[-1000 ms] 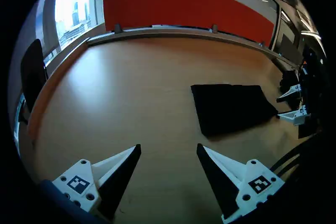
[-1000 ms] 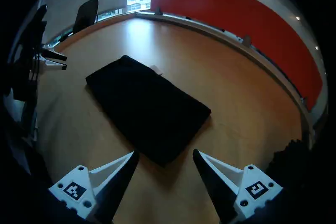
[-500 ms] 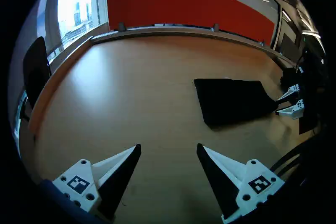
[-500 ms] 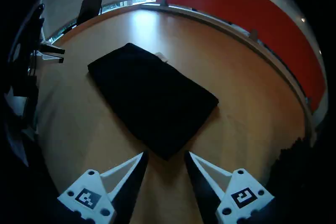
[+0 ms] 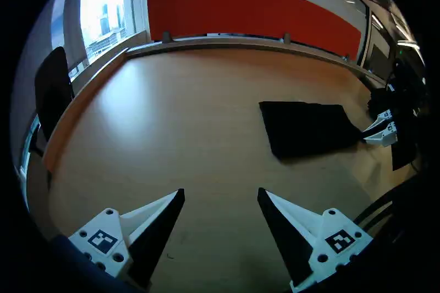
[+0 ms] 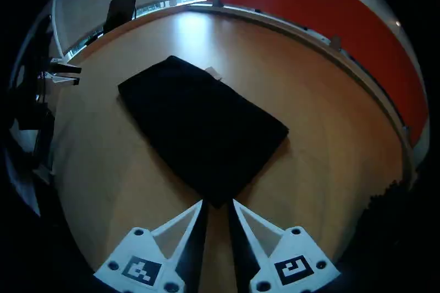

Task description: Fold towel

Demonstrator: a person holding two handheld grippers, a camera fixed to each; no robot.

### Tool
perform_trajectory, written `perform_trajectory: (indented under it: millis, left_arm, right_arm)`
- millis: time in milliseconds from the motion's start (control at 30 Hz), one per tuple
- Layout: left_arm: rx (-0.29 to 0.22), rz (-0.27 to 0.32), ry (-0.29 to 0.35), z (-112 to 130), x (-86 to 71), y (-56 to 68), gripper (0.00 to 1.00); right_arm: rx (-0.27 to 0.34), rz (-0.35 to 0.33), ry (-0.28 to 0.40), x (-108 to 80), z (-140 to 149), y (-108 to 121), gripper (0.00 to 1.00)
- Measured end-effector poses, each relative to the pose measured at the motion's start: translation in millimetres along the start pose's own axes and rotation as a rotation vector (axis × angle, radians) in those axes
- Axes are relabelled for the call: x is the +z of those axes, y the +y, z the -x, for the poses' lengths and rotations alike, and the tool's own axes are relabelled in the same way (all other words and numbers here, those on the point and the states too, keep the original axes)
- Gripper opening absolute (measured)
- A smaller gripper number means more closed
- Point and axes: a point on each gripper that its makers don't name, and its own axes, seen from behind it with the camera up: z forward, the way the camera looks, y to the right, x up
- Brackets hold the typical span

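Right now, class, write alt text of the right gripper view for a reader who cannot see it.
The right gripper, nearly closed, sits at the near corner of a black folded towel lying flat on a wooden table. A red panel lines the table's far edge, and a dark chair stands beyond.

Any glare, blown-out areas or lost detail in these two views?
Left gripper view: window blown out, pale sheen on the table, table edges bowed by the fisheye. Right gripper view: window overexposed too; towel reads flat black, no folds discernible.
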Motion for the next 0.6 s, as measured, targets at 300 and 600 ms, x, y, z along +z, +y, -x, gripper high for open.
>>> perform_trajectory:
  millis: [300, 600]
  left_arm:
    - [-0.020, -0.009, 0.000, 0.9, -2.2, -2.7, 0.99]
    - [-0.022, -0.015, 0.002, -1.3, -3.0, -5.9, 0.99]
  right_arm:
    - [-0.012, 0.011, 0.024, -2.6, -10.2, 2.3, 0.03]
    - [-0.068, 0.022, 0.074, -14.2, -44.7, 2.8, 0.03]
